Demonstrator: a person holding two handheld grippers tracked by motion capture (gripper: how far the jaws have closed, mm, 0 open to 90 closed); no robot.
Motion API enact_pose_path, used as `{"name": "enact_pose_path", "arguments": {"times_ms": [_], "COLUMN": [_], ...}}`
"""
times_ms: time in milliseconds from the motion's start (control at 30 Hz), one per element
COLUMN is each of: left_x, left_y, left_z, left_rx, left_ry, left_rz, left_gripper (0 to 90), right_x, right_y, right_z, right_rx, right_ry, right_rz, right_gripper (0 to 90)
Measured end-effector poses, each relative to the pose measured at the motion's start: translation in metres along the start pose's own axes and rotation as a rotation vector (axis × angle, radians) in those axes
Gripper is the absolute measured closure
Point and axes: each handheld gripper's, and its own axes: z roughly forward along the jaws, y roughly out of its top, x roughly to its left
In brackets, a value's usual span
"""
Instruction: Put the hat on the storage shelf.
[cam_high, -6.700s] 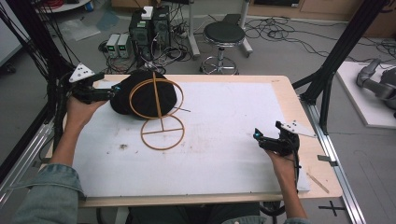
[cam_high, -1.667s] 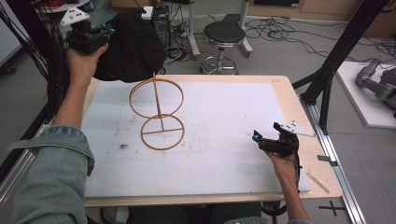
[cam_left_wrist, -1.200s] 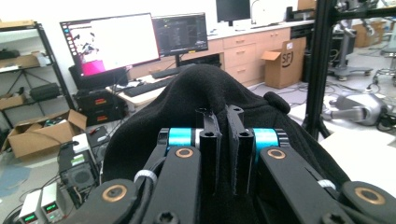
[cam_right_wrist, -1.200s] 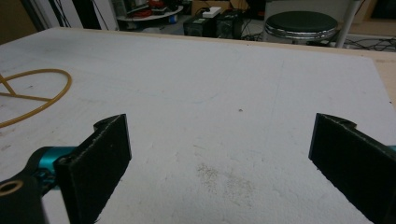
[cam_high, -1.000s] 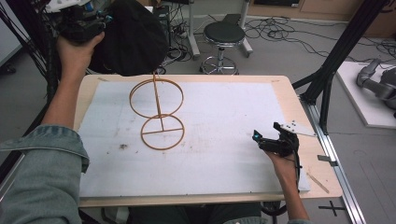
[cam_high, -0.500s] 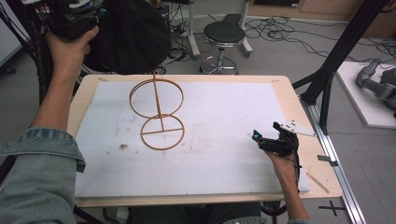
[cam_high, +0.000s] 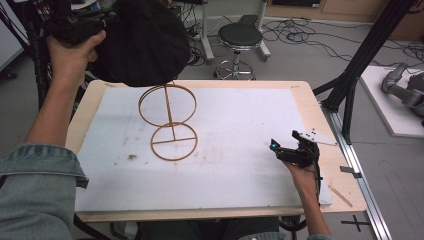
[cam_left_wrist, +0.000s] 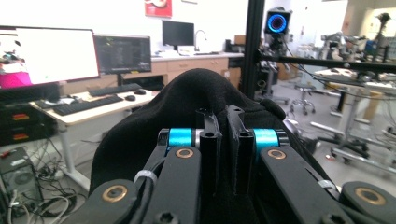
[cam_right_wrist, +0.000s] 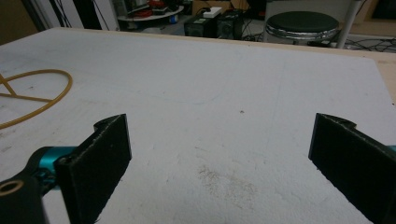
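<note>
A black hat (cam_high: 142, 42) hangs in the air above the far left of the table, over the top of a tan wire stand (cam_high: 170, 122) made of an upright ring and a flat base ring. My left gripper (cam_high: 80, 27) is raised high at the upper left, shut on the hat's edge; in the left gripper view the jaws pinch the black fabric (cam_left_wrist: 187, 98) with my left gripper (cam_left_wrist: 223, 140) closed on it. My right gripper (cam_high: 292, 149) rests low near the table's right side, open and holding nothing. In the right gripper view my right gripper (cam_right_wrist: 219, 163) faces the white board, with the stand's base ring (cam_right_wrist: 35, 95) at the far left.
A white board (cam_high: 230, 130) covers most of the wooden table (cam_high: 345, 185). A black stool (cam_high: 240, 37) stands beyond the far edge. Black frame legs (cam_high: 360, 60) rise at the right. A small white card (cam_high: 317, 137) lies by my right gripper.
The hat was lifted off the wire stand by my left gripper and carried up and back to the far left. In the last second it drifted right, nearer the stand. My right gripper stayed put.
</note>
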Motion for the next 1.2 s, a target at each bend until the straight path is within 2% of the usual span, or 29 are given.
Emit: {"name": "enact_pose_path", "arguments": {"times_ms": [267,367,433,967,1200], "left_x": [-0.003,-0.007,-0.008,-0.015,-0.024], "left_y": [-0.002,-0.002,-0.004,-0.046,-0.061], "left_z": [-0.002,-0.003,-0.004,-0.004,-0.001], "left_rx": [0.022,0.037,0.037,0.124,0.164], "left_ry": [-0.04,-0.041,-0.053,-0.098,-0.105], "left_rz": [-0.032,-0.012,-0.014,-0.029,-0.011], "left_gripper": [85.2,85.2,85.2,85.2,85.2], "right_x": [-0.001,0.0,0.0,0.001,0.0], "right_y": [0.0,0.0,0.0,0.0,0.0], "right_z": [0.0,0.0,0.0,0.001,0.001], "right_rx": [0.002,0.003,0.002,0.007,0.005], "right_ry": [-0.002,0.0,-0.001,0.0,0.001], "right_rz": [-0.004,-0.003,-0.002,-0.003,-0.004], "right_gripper": [5.3,5.3,5.4,5.3,5.3]}}
